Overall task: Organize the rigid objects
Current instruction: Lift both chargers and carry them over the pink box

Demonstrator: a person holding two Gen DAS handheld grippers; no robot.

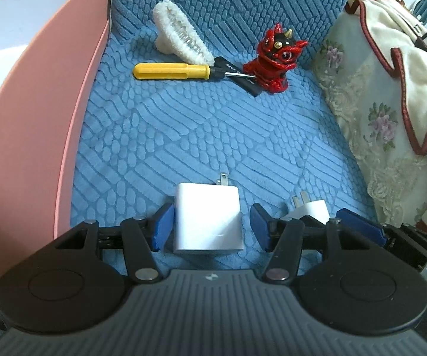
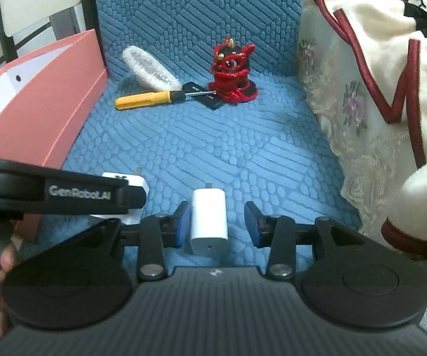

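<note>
The large charger lies flat on the blue cushion, between the pads of the left claw. The small charger lies just to its right, between the pads of the right claw. In the left wrist view the small charger shows partly behind the right claw.

Surroundings:
- A pink box stands along the left edge of the cushion, near the large charger.
- At the back of the seat lie a yellow screwdriver, a white fuzzy brush, a flat black item and a red lion figure. The screwdriver shaft crosses the black item and its tip reaches the figure.
- A cream cloth with red trim and a lace cover bound the right side.
- Nothing lies between the chargers and the back group.

Orientation: both chargers point their prongs away from the cameras, toward the seat back. Each long axis runs along the claw's line of sight.

Claw state:
- Left claw: pads apart. The left pad stands just beside the large charger; a clear gap separates the right pad from it. Nothing is gripped.
- Right claw: pads apart. The left pad stands close beside the small charger; whether it touches cannot be told. The right pad stands clear.
</note>
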